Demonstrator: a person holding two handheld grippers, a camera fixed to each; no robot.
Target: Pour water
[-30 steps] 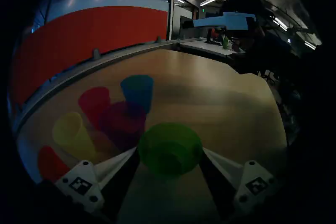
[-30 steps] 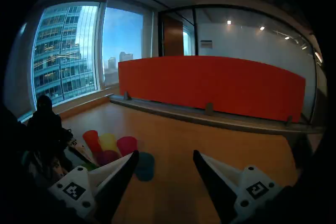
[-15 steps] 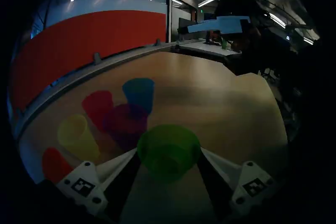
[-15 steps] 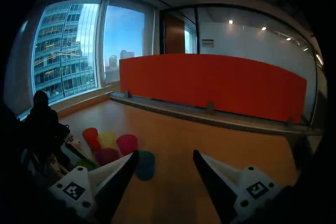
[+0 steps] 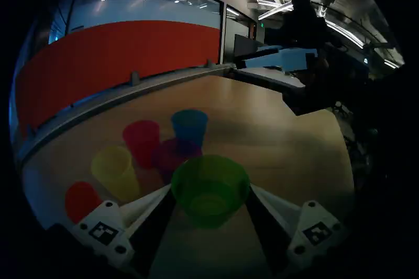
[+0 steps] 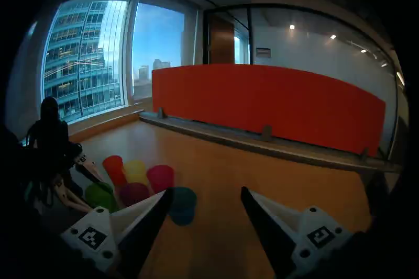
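My left gripper is shut on a translucent green cup, a finger on each side, its mouth facing me. Just beyond it a cluster of cups stands on the wooden table: blue, magenta, pink, yellow and red. In the right gripper view the same cluster sits low left, with the green cup beside the magenta cup. My right gripper is open over bare table, the blue cup by its left finger.
A long red partition on a grey rail borders the table's far side. Large windows fill the left of the right gripper view. Far across the table, pale fingers of the other gripper show under a dark shape.
The left gripper with the green cup has tilted back and pulled away; the table cups now look more upright. In the right gripper view the green cup has come into sight.
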